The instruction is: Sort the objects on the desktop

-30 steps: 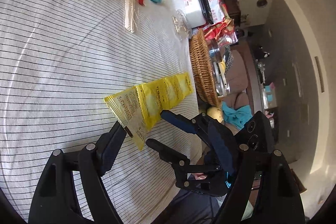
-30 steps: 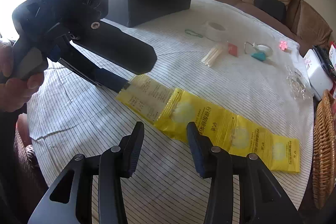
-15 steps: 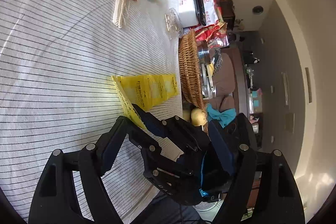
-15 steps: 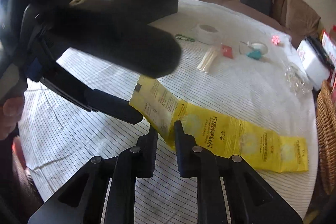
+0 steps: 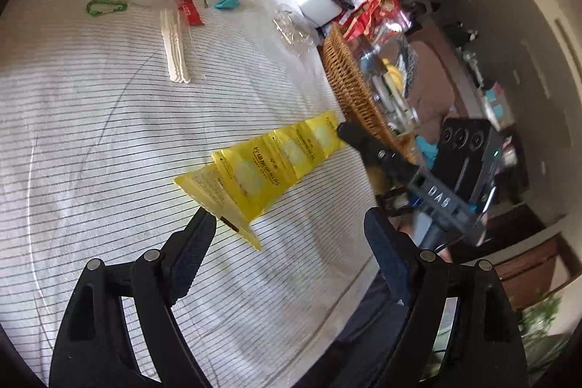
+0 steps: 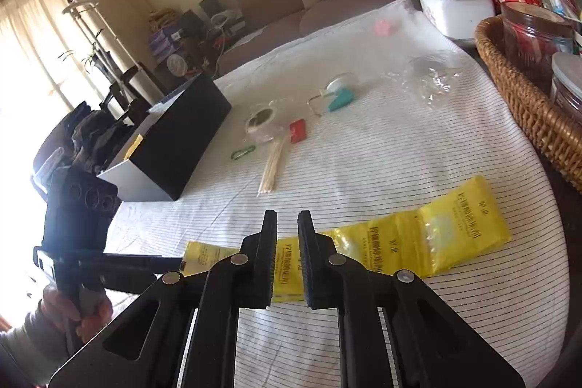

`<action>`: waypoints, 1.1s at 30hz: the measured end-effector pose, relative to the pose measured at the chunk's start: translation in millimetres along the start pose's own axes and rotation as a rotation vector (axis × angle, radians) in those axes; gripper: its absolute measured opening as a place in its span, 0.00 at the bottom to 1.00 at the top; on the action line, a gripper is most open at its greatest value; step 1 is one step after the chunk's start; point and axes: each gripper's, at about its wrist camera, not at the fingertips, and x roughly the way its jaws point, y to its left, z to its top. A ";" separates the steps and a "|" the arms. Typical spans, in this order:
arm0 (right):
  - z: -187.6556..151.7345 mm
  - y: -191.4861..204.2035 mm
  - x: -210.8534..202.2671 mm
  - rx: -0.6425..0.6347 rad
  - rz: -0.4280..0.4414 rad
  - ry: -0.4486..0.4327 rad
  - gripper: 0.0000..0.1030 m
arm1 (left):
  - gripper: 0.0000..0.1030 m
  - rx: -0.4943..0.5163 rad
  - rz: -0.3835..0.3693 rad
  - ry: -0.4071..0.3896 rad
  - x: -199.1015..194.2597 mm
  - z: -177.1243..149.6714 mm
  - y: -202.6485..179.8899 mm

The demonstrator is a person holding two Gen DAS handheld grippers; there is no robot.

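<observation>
- Far left in the right wrist view: the person's left hand (image 6: 72, 310) is wrapped around the left gripper (image 5: 287, 217). Its jaws are wide apart and opening, with nothing between the pads. One fingertip sits right at the near corner of the yellow sachet strip (image 6: 436, 235).
- Next is a black box (image 6: 174, 148) with a pale inside, sitting on the striped desk (image 6: 363, 170).
- Then a cluster of small stuff: a green carabiner (image 6: 243, 153), a tape roll (image 6: 262, 122), a bundle of pale sticks (image 6: 271, 170) and a red packet (image 6: 299, 130). The packet has white print, but it's too small to read.
- The right gripper (image 6: 287, 215) is over the left part of the strip, jaws nearly together with just a thin slit. Yellow shows through the slit, but I can't tell if it's actually pinching. From the left wrist view its side has letters that look like "DAS", not 100% sure.
- The strip itself lies across the near part of the desk. It's a row of joined yellow sachets with Chinese print I can't make out.
- Further right are a teal clip on a metal ring (image 6: 340, 99) and some crumpled clear plastic (image 6: 433, 82).
- Far right is a wicker basket (image 6: 527, 104) at the desk edge, with a white box (image 6: 454, 10) behind it.
</observation>
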 end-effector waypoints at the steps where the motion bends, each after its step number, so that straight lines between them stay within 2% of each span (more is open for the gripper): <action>1: 2.3 -3.5 -2.7 0.007 -0.016 -0.007 0.14 | 0.80 0.020 0.029 0.013 6.4 -1.2 -2.4; 3: 5.3 -10.8 -4.3 0.019 -0.050 0.003 0.14 | 0.79 0.017 0.051 0.036 16.7 -1.9 -2.5; 6: 2.7 -21.1 3.3 0.058 -0.058 0.056 0.14 | 0.79 -0.005 -0.003 0.007 14.2 0.0 -7.9; 9: -4.5 -29.2 15.8 0.067 -0.127 0.133 0.14 | 0.80 0.012 -0.046 -0.042 5.8 9.3 -21.9; 12: -7.6 -42.5 17.8 0.092 -0.203 0.167 0.14 | 0.80 0.031 -0.044 -0.021 14.1 23.3 -31.7; 16: -4.3 -61.3 12.9 0.130 -0.226 0.156 0.15 | 0.80 0.026 -0.060 0.045 43.1 35.2 -38.0; 19: -4.7 -78.9 12.9 0.189 -0.225 0.166 0.15 | 0.80 -0.003 -0.038 0.106 72.1 38.1 -34.4; 21: -3.7 -87.3 6.5 0.232 -0.192 0.152 0.15 | 0.80 -0.011 -0.034 0.111 79.8 37.0 -33.5; 23: 1.1 -90.4 -8.2 0.244 -0.208 0.111 0.15 | 0.80 -0.012 -0.039 0.114 80.1 35.5 -35.3; 24: 3.6 -93.4 -18.4 0.255 -0.224 0.082 0.19 | 0.80 -0.008 -0.039 0.116 79.5 34.4 -36.1; 28: 5.3 -113.4 -54.1 0.344 -0.270 -0.032 0.48 | 0.80 0.013 -0.050 0.114 71.0 31.7 -37.2; 30: 3.1 -122.6 -55.2 0.374 -0.279 -0.033 0.50 | 0.80 0.003 -0.044 0.107 65.9 32.6 -32.8; 33: -0.6 -129.2 -40.9 0.411 -0.249 0.016 0.50 | 0.79 -0.032 -0.058 0.106 65.0 32.0 -22.0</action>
